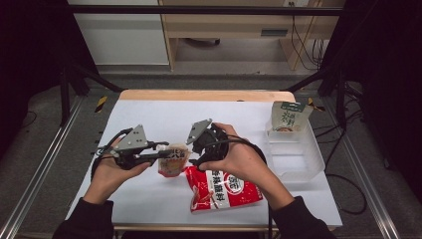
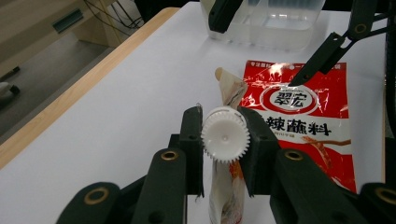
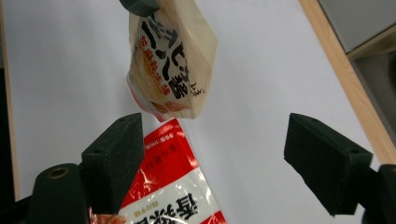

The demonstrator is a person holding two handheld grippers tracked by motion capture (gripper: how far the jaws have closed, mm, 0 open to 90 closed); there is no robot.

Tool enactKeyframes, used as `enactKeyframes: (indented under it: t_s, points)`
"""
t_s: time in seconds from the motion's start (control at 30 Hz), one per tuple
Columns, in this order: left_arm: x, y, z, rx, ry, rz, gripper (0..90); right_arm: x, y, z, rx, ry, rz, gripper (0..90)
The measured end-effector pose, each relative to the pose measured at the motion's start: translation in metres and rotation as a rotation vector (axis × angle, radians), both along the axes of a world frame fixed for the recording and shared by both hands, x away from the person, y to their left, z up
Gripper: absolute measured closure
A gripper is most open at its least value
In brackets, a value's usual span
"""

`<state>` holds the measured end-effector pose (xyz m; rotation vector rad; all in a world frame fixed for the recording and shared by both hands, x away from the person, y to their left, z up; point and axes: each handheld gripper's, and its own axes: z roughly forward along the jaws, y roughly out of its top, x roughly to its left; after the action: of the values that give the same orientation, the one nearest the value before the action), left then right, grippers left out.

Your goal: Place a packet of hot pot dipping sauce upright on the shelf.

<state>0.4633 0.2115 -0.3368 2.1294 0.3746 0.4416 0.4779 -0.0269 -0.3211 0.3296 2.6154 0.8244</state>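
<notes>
White toothed cap (image 2: 225, 140) of a spout pouch (image 1: 173, 159) is clamped in the left gripper (image 1: 160, 155), the pouch hung above the table (image 1: 149, 119). Right gripper (image 3: 212, 158) is held apart, empty. Risk judged: slippage, the grip being on the cap alone. The cap is disclosed by the left gripper view; the bin (image 1: 293, 154) by the high view.
</notes>
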Motion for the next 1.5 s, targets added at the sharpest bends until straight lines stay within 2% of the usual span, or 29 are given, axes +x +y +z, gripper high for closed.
enactKeyframes:
  t_s: [0.1,0.17,0.23,0.3,0.37,0.5,0.57,0.77,0.93,0.97,1.03,1.2,1.33,1.5]
  points:
    - [0.000,-0.004,0.000,-0.006,-0.003,-0.010,73.2,0.003,-0.001,0.005,-0.019,0.008,0.001,23.0]
    - [0.000,-0.007,-0.001,-0.006,-0.002,-0.023,73.2,0.007,0.001,0.010,-0.034,0.023,0.017,28.2]
    - [0.000,-0.009,-0.002,-0.007,0.000,-0.019,73.2,0.010,0.003,0.011,-0.060,0.064,0.019,32.7]
    - [0.001,-0.009,-0.003,-0.001,0.000,-0.022,73.2,0.011,0.005,0.012,-0.079,0.070,0.025,33.5]
    - [0.000,-0.009,-0.005,-0.011,0.005,-0.017,73.2,0.015,0.009,0.014,-0.102,0.075,0.038,39.0]
    - [0.000,-0.008,-0.006,-0.002,0.002,-0.023,73.1,0.017,0.014,0.013,-0.109,0.088,0.042,42.2]
    - [0.000,-0.008,-0.006,-0.006,0.005,-0.025,73.1,0.019,0.019,0.008,-0.133,0.102,0.044,46.7]
    - [-0.001,-0.008,-0.005,-0.026,0.005,-0.029,73.1,0.020,0.027,0.004,-0.126,0.132,0.074,56.1]
    - [-0.001,-0.007,-0.005,-0.024,0.004,-0.021,73.1,0.020,0.029,0.003,-0.132,0.130,0.074,62.9]
    - [-0.001,-0.007,-0.006,-0.027,0.007,-0.017,73.1,0.021,0.030,0.001,-0.139,0.148,0.060,66.6]
    - [0.000,-0.006,-0.006,-0.027,0.006,-0.021,73.1,0.021,0.032,0.000,-0.128,0.154,0.059,67.9]
    - [-0.001,-0.007,-0.006,-0.033,0.004,-0.025,73.1,0.022,0.037,-0.002,-0.133,0.164,0.073,69.1]
    - [0.000,-0.005,-0.007,-0.032,0.011,-0.016,73.0,0.023,0.041,-0.004,-0.137,0.164,0.073,78.2]
    - [0.002,-0.004,-0.009,-0.038,0.017,-0.011,72.9,0.021,0.042,-0.004,-0.141,0.162,0.069,83.5]
